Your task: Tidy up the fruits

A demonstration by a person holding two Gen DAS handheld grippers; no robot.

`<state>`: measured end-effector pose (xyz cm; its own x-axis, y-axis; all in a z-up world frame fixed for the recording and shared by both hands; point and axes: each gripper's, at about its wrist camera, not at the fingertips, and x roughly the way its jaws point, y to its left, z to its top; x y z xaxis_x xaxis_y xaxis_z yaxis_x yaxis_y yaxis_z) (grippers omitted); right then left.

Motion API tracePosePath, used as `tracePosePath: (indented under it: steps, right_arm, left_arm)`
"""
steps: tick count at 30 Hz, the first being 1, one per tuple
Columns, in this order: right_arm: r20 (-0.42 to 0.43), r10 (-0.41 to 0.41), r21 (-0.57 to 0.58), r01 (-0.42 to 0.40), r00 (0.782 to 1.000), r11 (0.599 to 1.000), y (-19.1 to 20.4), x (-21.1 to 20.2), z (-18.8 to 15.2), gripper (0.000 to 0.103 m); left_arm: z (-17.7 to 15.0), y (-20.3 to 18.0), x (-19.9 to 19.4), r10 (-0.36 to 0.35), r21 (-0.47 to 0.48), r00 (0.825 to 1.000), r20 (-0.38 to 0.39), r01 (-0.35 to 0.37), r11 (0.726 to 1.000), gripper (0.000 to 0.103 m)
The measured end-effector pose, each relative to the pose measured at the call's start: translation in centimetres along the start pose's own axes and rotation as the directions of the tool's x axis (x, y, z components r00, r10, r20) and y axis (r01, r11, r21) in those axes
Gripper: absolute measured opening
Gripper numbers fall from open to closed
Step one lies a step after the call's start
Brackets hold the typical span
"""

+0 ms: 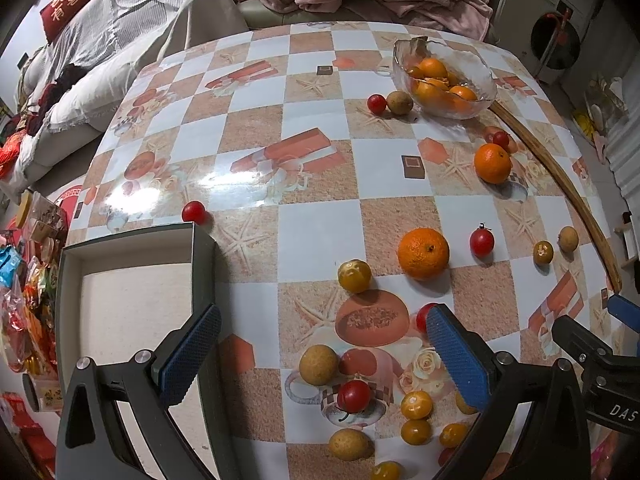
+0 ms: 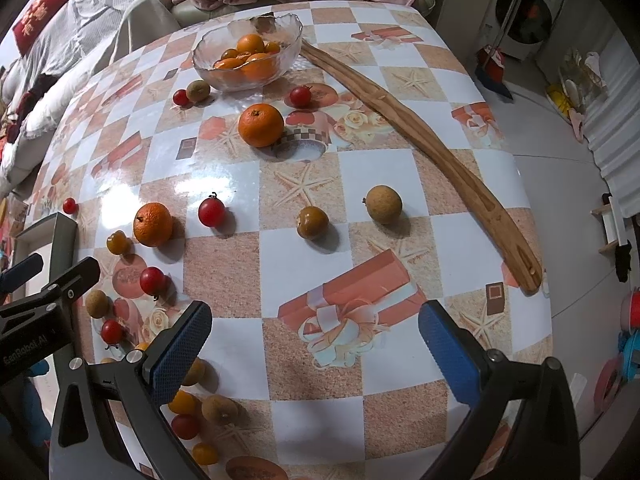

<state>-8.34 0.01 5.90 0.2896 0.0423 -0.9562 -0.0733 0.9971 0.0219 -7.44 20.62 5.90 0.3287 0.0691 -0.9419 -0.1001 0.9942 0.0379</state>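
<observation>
Both the left gripper (image 1: pixel 320 354) and the right gripper (image 2: pixel 316 344) hover with jaws apart, empty. Fruit lies scattered across the table (image 2: pixel 400 208); oranges fill the far glass bowl (image 2: pixel 248 54). Best to straddle the near orange (image 1: pixel 423 253) squarely, closing gently so it cannot roll.
</observation>
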Motion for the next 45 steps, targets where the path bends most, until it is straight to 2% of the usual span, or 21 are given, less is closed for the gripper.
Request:
tracePosePath:
  steps: [33,45]
  right_arm:
    - [-0.016,0.006,0.02,-0.006,1.0,1.0,-0.3,0.5,-0.3,0.103]
    - [-0.036,0.023,0.049,-0.021,0.999,0.999,-0.9,1.3,-0.1,0.103]
  left_arm:
    - [0.0,0.2,0.5,0.018,-0.001,1.0,-0.012,-0.018,1.0,0.103]
    - [1.2,-0.5,2.0,0.015,0.044,1.0,0.006,-0.015,0.999,0.103]
